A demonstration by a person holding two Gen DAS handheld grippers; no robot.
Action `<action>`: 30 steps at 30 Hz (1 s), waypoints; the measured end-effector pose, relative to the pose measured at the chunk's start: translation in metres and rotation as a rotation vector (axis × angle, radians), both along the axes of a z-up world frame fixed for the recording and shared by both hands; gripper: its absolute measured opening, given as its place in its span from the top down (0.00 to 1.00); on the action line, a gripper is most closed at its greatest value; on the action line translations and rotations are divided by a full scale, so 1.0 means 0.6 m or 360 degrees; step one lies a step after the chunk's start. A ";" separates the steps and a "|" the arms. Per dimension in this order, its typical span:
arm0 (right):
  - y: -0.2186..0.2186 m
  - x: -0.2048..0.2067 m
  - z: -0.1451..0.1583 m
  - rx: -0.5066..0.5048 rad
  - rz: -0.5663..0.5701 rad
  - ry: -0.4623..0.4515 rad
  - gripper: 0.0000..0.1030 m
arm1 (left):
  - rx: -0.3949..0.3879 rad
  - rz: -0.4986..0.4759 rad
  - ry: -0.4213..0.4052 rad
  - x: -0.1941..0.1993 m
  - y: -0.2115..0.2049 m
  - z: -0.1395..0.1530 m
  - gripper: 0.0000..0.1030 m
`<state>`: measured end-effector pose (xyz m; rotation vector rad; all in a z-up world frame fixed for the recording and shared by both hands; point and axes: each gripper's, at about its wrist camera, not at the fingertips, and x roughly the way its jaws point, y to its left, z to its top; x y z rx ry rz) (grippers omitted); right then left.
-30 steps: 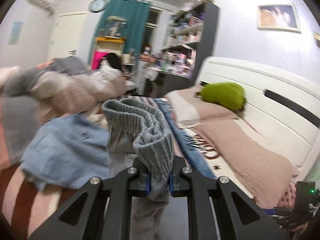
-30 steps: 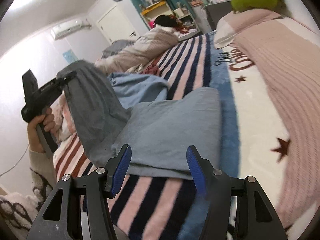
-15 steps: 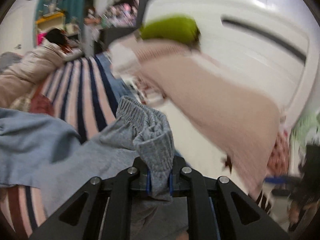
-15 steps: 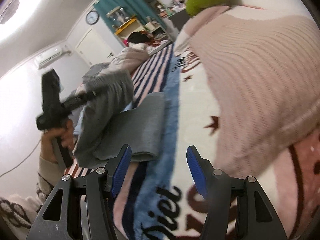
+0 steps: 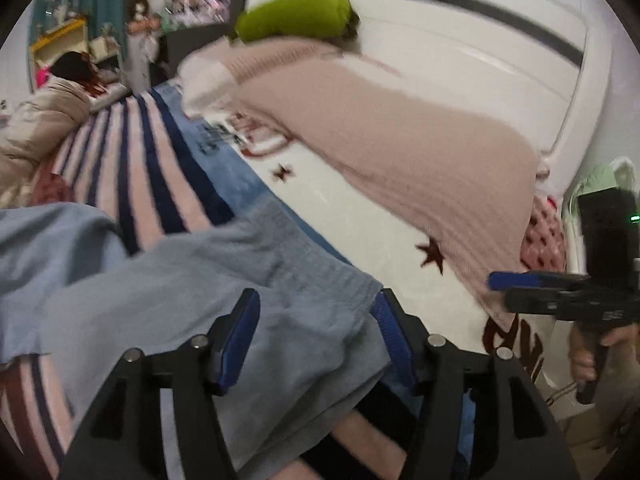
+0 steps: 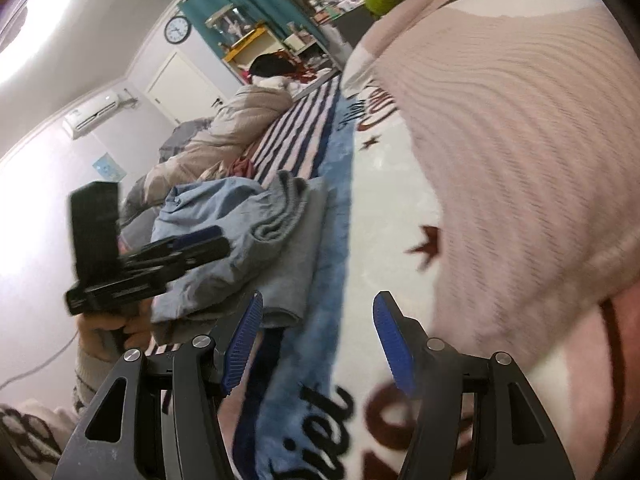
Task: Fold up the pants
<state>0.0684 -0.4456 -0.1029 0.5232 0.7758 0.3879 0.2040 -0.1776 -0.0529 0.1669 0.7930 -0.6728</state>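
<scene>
The grey sweatpants (image 5: 224,304) lie folded on the striped bed cover, their ribbed waistband (image 6: 286,204) laid on top. My left gripper (image 5: 316,320) hovers just over the fold. Its jaws are opening, and the cloth lies under and between the fingers without the blue pads (image 5: 236,332) pressing on it. The right wrist view shows the left gripper (image 6: 208,242) from the side, held by a hand above the pants. My right gripper (image 6: 318,344) stands open with nothing in it, right of the pants over the white and blue cover. It shows again (image 5: 500,286) at the right edge of the left wrist view.
A light blue garment (image 5: 52,248) lies crumpled just left of the pants. A pink knitted blanket (image 5: 400,152) and a green pillow (image 5: 296,16) lie along the white headboard (image 5: 480,48). A beige quilt heap (image 6: 240,120) sits at the far end of the bed.
The left gripper came down to the bed with the waistband, then let go; its jaws now stand apart and the pants lie folded over. The right gripper swung right, off the pants.
</scene>
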 end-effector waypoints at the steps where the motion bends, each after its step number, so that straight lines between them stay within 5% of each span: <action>1: 0.008 0.008 0.001 0.0004 0.0016 -0.0005 0.45 | -0.0024 0.0031 -0.0021 -0.006 0.017 0.008 0.46; 7: 0.071 0.057 0.010 -0.0027 0.0117 -0.0029 0.39 | -0.0071 0.0322 -0.0130 -0.032 0.150 0.027 0.45; 13: 0.119 0.108 -0.003 -0.0097 0.0114 0.0006 0.39 | -0.0135 0.0468 -0.0008 -0.056 0.256 -0.027 0.47; 17: 0.127 0.131 -0.012 -0.0086 0.0051 0.0019 0.39 | -0.0191 0.0496 0.0111 -0.065 0.290 -0.075 0.67; 19: 0.128 0.138 -0.017 -0.0086 -0.0010 0.0022 0.52 | -0.0204 0.0485 0.0154 -0.071 0.294 -0.093 0.74; 21: 0.128 0.139 -0.018 -0.0100 -0.0031 0.0028 0.82 | -0.0201 0.0480 0.0170 -0.078 0.294 -0.104 0.79; 30: 0.128 0.117 -0.052 -0.0193 -0.0071 0.0141 0.91 | -0.0154 0.0511 0.0239 -0.096 0.291 -0.140 0.82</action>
